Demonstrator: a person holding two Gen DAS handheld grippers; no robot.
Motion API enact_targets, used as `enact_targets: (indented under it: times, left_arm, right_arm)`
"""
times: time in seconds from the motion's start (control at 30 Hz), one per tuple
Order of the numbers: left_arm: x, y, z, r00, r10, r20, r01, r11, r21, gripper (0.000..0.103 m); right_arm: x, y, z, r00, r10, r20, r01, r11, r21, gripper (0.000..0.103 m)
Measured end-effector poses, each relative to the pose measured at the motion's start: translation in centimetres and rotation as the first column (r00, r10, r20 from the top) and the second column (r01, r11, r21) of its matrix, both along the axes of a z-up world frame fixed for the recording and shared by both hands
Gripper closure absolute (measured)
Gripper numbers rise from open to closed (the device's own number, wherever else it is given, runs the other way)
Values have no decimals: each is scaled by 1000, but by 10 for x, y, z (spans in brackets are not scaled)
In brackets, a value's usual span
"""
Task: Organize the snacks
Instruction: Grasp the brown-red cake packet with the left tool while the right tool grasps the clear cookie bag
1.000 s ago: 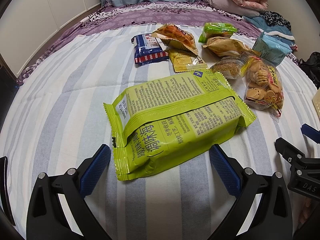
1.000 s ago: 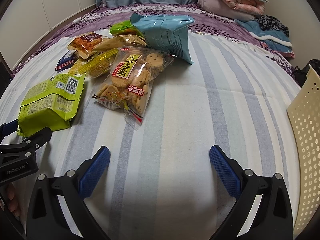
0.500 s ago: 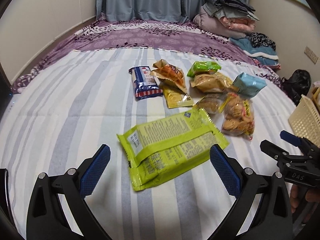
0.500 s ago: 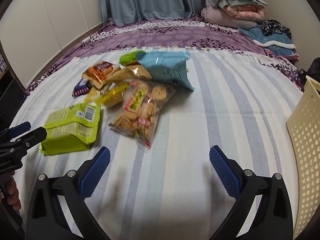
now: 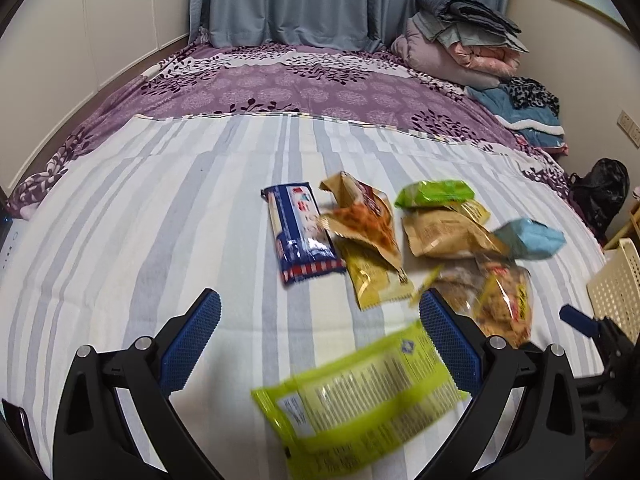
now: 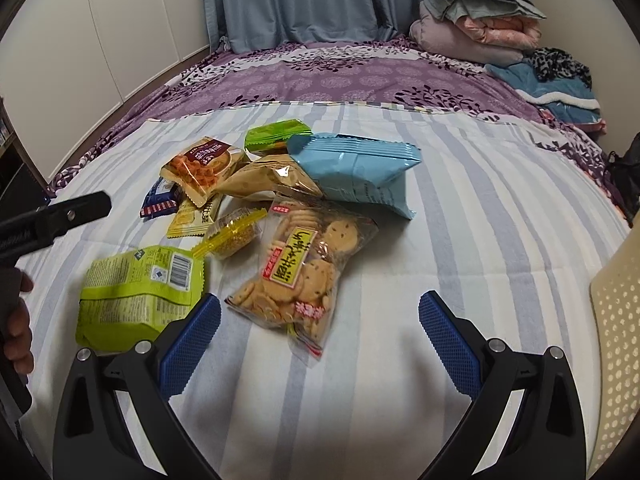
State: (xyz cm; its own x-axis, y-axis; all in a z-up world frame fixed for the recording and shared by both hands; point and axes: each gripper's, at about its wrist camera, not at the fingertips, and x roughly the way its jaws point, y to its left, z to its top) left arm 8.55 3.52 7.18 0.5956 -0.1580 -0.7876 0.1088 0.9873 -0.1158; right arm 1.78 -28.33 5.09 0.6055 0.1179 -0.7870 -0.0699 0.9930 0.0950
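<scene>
Pulled back and up from the lime-green snack pack [image 5: 360, 396], left gripper [image 5: 320, 344] spread and empty. Right gripper [image 6: 320, 344] likewise spread, holding nothing. Lay mid-bed on the striped sheet [image 6: 480, 240], beside the cookie bag [image 6: 304, 272]. Cream basket [image 6: 616, 340] at the right edge.

The bedsheet [image 6: 460, 208] is striped pale blue, grey and white; beyond it a purple floral cover [image 6: 340, 76]. Snack packs: lime-green [image 6: 136, 296], light blue [image 6: 356, 168], navy with red-and-white edging [image 5: 302, 232], orange-and-tan [image 6: 200, 168], yellow-labelled clear biscuit bag [image 6: 300, 276]. Cream perforated basket [image 6: 616, 340] at the bed's right edge.
</scene>
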Motion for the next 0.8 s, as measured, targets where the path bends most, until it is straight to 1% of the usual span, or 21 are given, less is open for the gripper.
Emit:
enact_targets:
  times: [0.07, 0.17, 0.23, 0.3, 0.47, 0.53, 0.63, 0.8]
  left_arm:
    - [10, 0, 1, 1000, 6, 4, -6, 1000, 2, 2]
    - [21, -5, 2, 1000, -8, 14, 8, 1000, 23, 2]
    - [31, -11, 2, 1000, -23, 11, 22, 999, 39, 2]
    - [39, -17, 2, 999, -41, 6, 41, 999, 33, 2]
    - [61, -35, -1, 997, -77, -6, 78, 995, 56, 2]
    - [69, -42, -5, 996, -91, -17, 92, 994, 64, 2]
    - [82, -51, -9, 993, -113, -32, 115, 990, 78, 8]
    - [98, -70, -21, 984, -160, -79, 169, 977, 129, 8]
  right_arm:
    - [4, 3, -2, 1000, 3, 6, -3, 1000, 1, 5]
    - [10, 6, -5, 1000, 8, 6, -8, 1000, 2, 6]
    - [15, 7, -8, 1000, 10, 3, -10, 1000, -4, 13]
    - [19, 9, -10, 1000, 14, -2, -14, 1000, -11, 16]
    - [30, 9, -16, 1000, 11, -14, -11, 1000, -13, 16]
    - [34, 10, -18, 1000, 10, -19, -10, 1000, -13, 18]
    - [37, 11, -21, 1000, 13, -27, -14, 1000, -13, 19]
    - [41, 12, -26, 999, 15, -41, -16, 1000, -8, 19]
